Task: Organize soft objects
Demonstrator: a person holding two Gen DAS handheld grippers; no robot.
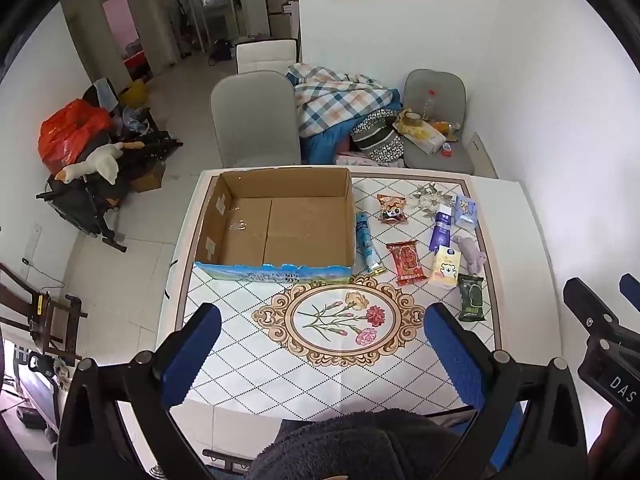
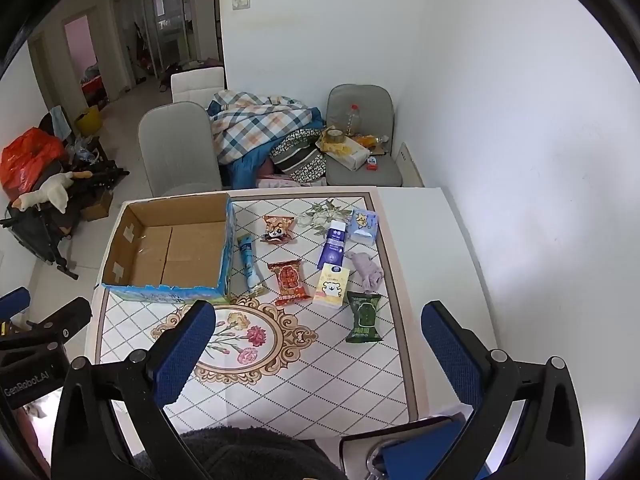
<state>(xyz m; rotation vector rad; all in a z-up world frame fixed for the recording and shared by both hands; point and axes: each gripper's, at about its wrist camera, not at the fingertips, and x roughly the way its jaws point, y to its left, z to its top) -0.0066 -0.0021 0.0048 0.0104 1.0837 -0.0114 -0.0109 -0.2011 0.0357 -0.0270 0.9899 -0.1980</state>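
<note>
An open, empty cardboard box [image 1: 276,224] [image 2: 168,248] stands on the far left of the patterned table [image 1: 280,360] [image 2: 288,380]. Right of it lie several soft items: a blue tube [image 1: 367,242] [image 2: 248,262], a red packet [image 1: 406,262] [image 2: 289,282], an orange panda packet [image 1: 392,208] [image 2: 277,229], a purple tube [image 1: 440,227] [image 2: 333,247], a yellow tissue pack [image 1: 445,266] [image 2: 331,290], a green packet [image 1: 471,298] [image 2: 363,317], a blue tissue pack [image 1: 465,210] [image 2: 363,226] and a mauve cloth [image 1: 471,254] [image 2: 367,271]. My left gripper [image 1: 320,316] and right gripper [image 2: 318,314] are open and empty, above the table's near edge.
Grey chairs [image 1: 256,120] [image 2: 362,136] stand beyond the table, with a plaid blanket pile [image 1: 340,100] between them. The white wall [image 2: 520,120] is close on the right. Clutter with a plush goose [image 1: 96,164] lies on the floor at left.
</note>
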